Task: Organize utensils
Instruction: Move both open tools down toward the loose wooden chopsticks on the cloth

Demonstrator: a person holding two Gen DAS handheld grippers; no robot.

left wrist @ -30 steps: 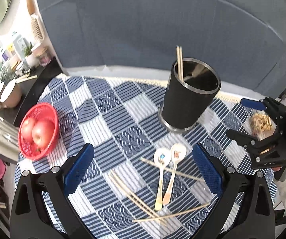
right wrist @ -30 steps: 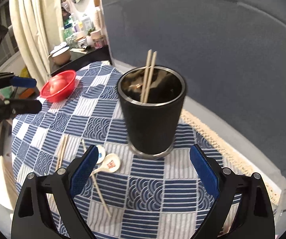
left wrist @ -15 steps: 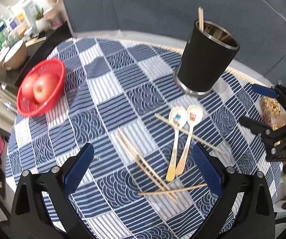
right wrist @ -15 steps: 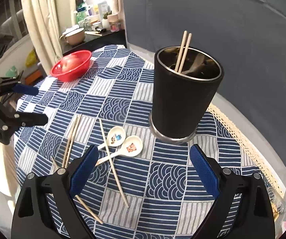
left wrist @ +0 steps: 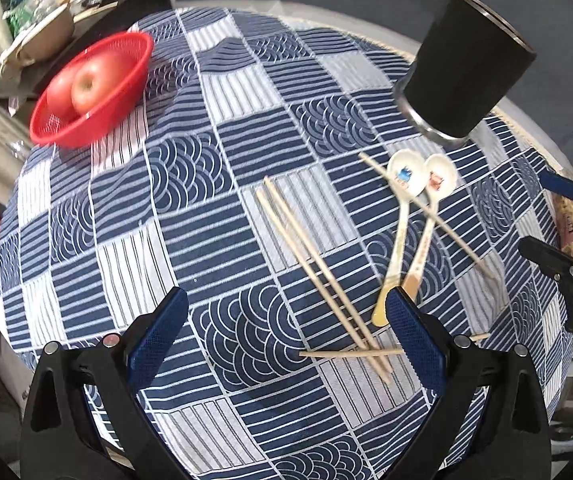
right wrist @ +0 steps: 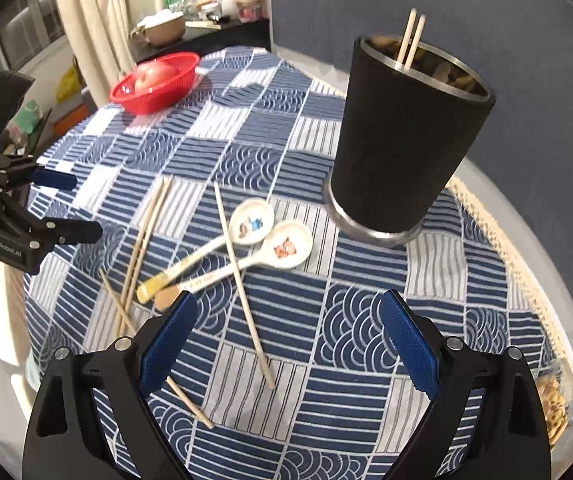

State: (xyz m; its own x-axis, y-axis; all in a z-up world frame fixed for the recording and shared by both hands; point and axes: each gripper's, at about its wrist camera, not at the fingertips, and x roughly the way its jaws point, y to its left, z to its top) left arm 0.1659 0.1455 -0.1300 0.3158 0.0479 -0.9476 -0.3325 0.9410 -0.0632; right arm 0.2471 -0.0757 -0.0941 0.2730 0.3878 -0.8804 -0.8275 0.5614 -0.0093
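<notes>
Left wrist view first: the left gripper (left wrist: 284,336) hangs above the near part of the surface (left wrist: 190,216) with its blue-padded jaws spread wide and nothing between them. Just ahead of it lies a pair of chopsticks (left wrist: 318,268), side by side, running diagonally across the patterned cloth, and a single chopstick (left wrist: 350,353) lies crosswise over their near ends. Off to the right of those, two white spoons (left wrist: 404,216) rest bowls-up with their handles pointing back toward the gripper, and another chopstick (left wrist: 426,216) is lying across both of them. Beyond the spoons, by the far right edge, stands the black holder cup (left wrist: 466,68), upright, with two chopstick tips poking out of its rim. Over at the far left edge sits a red basket (left wrist: 86,112) with apples (left wrist: 90,84) in it.

Switching to the right wrist view: the right gripper (right wrist: 286,346) is likewise wide open and empty, hovering over the near right part of the cloth. The long loose chopstick ends just ahead of it, between its fingers, and the cup rises close by beyond.
</notes>
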